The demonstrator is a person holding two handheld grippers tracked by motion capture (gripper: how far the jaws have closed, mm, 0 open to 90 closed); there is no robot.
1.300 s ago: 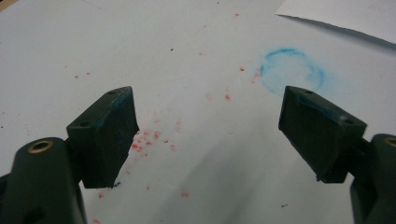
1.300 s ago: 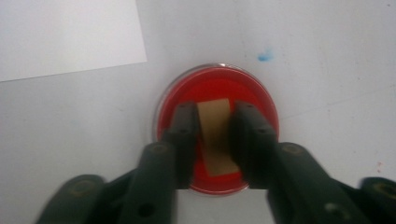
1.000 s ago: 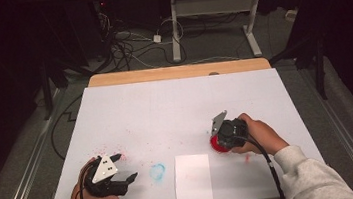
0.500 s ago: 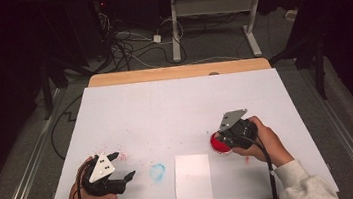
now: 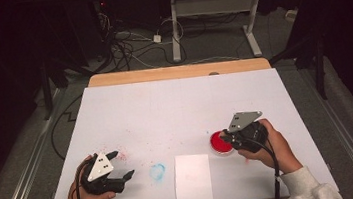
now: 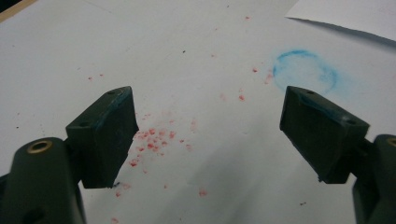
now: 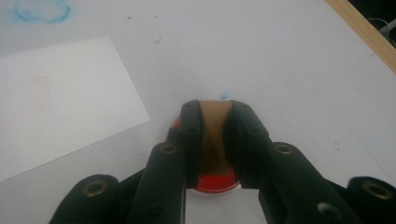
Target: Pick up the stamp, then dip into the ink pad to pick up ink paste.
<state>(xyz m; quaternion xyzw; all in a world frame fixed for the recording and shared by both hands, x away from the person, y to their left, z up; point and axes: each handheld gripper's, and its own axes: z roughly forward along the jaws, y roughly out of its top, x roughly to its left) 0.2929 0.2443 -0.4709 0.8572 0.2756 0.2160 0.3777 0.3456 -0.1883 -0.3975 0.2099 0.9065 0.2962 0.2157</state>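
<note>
Right tool, stamp over ink pad

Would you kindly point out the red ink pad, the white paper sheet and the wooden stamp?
red ink pad (image 5: 218, 143), high view, its red surface.
white paper sheet (image 5: 192, 179), high view, centre.
wooden stamp (image 7: 214, 133), right gripper view, its handle.

Open white table ahead of both hands, save red ink pad and paper sheet near the front edge.
</note>
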